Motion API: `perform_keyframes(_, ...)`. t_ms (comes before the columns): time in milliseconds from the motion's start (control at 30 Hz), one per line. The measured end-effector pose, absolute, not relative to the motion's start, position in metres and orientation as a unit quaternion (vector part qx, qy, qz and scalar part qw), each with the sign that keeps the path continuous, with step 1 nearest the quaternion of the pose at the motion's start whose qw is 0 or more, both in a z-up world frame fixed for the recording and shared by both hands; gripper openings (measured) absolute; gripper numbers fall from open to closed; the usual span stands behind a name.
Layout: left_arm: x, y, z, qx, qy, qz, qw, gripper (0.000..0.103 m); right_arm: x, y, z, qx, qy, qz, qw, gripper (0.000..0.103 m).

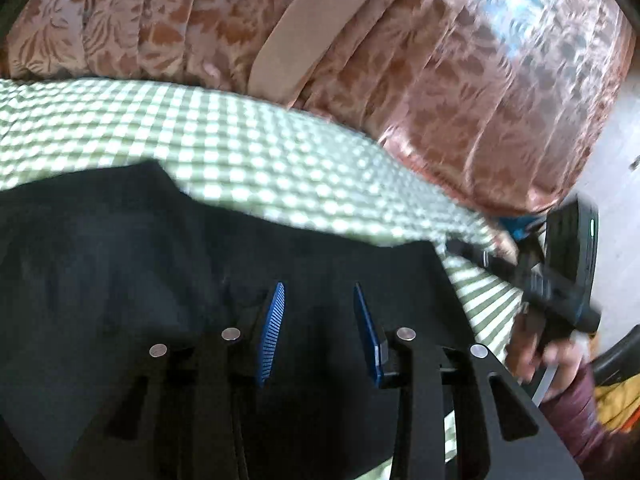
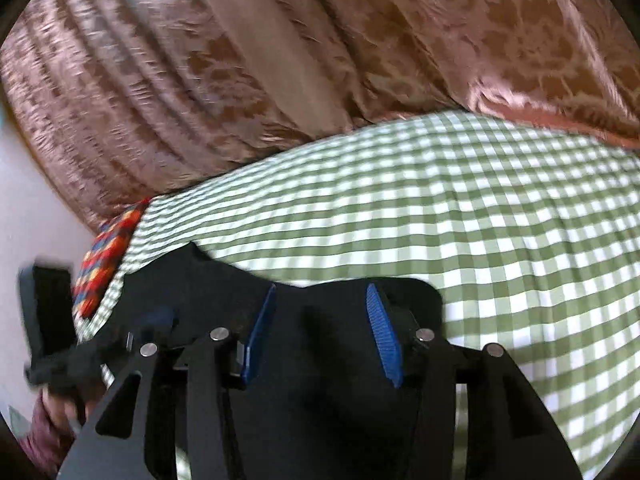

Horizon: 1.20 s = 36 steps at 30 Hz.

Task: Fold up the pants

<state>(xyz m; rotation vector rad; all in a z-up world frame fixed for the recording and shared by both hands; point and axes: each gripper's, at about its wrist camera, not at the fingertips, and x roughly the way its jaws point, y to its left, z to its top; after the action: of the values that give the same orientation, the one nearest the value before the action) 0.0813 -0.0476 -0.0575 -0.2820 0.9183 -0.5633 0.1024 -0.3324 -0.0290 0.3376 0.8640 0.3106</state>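
My left fingers [image 1: 320,334] are spread above the dark pants [image 1: 120,260], gripping nothing; my right fingers [image 2: 322,334] are spread the same way over the pants' other end. The pants lie on the checked bed [image 2: 480,200], near its edge on my side, with the curtain [image 2: 280,40] beyond. If I close too shallow, I'd likely pinch one layer only, and the fold would drag crooked.

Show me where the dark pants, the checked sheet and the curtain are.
pants [image 1: 120,240]: left wrist view, flat dark cloth.
checked sheet [image 2: 480,208]: right wrist view, bare middle.
curtain [image 2: 200,80]: right wrist view, patterned folds.
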Motion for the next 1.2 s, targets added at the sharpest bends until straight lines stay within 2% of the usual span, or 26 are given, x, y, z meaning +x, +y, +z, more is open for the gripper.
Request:
perform_keyframes(67,0.074,-0.045,-0.081,-0.119,0.460,-0.233,0.849,0.032,0.114,-0.339,-0.057,0.188,0.444,0.135,0.865,0.042)
perform_keyframes(133,0.063,-0.037,-0.089,-0.142,0.444,-0.236,0.853,0.027,0.108,-0.345,-0.074,0.198,0.428,0.138,0.871,0.038)
perform_keyframes(367,0.062,-0.035,-0.077,-0.149,0.437,-0.223,0.859,0.026,0.101,-0.344,-0.074,0.191,0.401,0.132,0.886,0.038)
perform_keyframes(467,0.053,-0.033,-0.062,-0.139,0.423,-0.205,0.872,0.027,0.102,-0.342,-0.067,0.181,0.405,0.126,0.887,0.039)
perform_keyframes(600,0.042,-0.022,-0.062,-0.137,0.426,-0.179,0.876,0.027,0.091,-0.333,-0.048,0.157,0.396,0.106,0.898,0.051)
perform_keyframes(767,0.025,-0.001,-0.056,-0.172,0.415,-0.177,0.876,0.027,0.058,-0.306,-0.029,0.136,0.380,0.157,0.901,0.051)
perform_keyframes(833,0.018,0.004,-0.054,-0.178,0.410,-0.185,0.875,0.044,0.043,-0.290,-0.031,0.117,0.386,0.183,0.896,0.051)
perform_keyframes(1000,0.004,-0.001,-0.049,-0.170,0.399,-0.204,0.878,0.044,0.006,-0.265,-0.052,0.069,0.417,0.208,0.882,0.047)
perform_keyframes(1100,0.007,-0.019,-0.063,-0.094,0.434,-0.172,0.879,0.044,-0.009,-0.263,-0.068,0.051,0.423,0.206,0.881,0.047)
perform_keyframes(1200,0.007,-0.016,-0.077,-0.108,0.443,-0.181,0.872,0.047,-0.014,-0.263,-0.076,0.052,0.409,0.204,0.888,0.048)
